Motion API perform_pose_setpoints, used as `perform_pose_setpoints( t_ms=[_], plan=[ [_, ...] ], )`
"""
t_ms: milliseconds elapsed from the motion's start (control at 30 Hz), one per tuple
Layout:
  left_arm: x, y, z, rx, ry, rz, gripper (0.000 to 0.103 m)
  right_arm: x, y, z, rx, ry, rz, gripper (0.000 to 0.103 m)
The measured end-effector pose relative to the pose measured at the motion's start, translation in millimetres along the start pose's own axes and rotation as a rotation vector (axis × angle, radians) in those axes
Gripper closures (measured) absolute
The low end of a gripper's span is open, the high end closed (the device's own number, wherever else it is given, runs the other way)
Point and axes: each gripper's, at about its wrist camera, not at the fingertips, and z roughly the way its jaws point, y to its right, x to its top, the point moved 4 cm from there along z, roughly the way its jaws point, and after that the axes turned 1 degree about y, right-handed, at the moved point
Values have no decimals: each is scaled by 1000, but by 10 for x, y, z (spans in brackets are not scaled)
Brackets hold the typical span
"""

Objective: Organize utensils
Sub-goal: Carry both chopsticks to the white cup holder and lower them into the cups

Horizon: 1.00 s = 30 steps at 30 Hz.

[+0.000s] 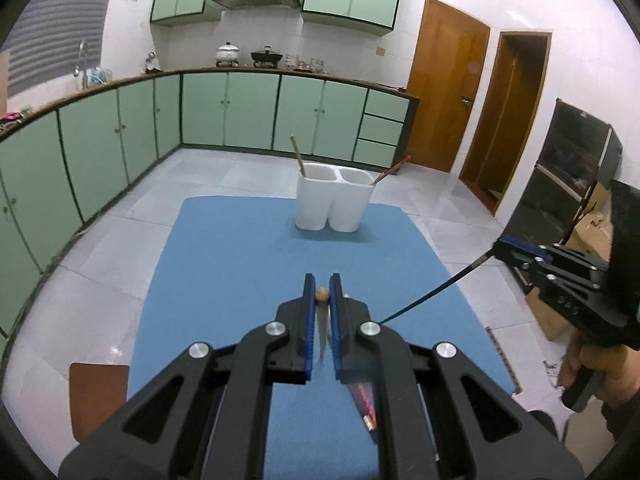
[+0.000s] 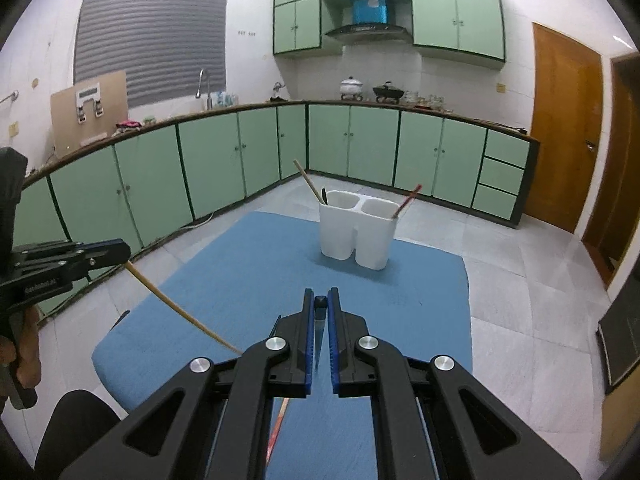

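Left gripper (image 1: pixel 322 294): clenched on a pale wooden chopstick (image 2: pixel 180 309), gripped near its top end.
Right gripper (image 2: pixel 321 303): clenched on a thin black chopstick (image 1: pixel 432 295).
Handling: both probably light, stiff, slippery; prone to pivoting.
Destination: white two-compartment ceramic holder (image 2: pixel 356 234), far end of blue mat (image 1: pixel 240 248).

home kitchen, green cabinets (image 2: pixel 352 148) curving ahead of the claws, range hood (image 2: pixel 368 31) above, pots (image 2: pixel 351 87) on the counter, faucet (image 2: pixel 202 82) to the left, wooden door (image 2: pixel 566 128) off right
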Motion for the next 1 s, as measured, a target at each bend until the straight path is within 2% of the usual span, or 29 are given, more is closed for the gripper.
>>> perform_pose_setpoints(
  t_ms=[267,567,767,1000],
  plan=[
    [215,26,138,10,-1,42,97,305,62,280,20,-69,0,96],
    [465,54,131,3,14,55,97,538,107,177,14,-56,-31,97],
    [872,122,87,5,72,79,97,885,162,103,-2,-16,-34,97],
    [1514,289,114,11,172,118,97,1526,290,136,-22,31,-23,97]
  ],
)
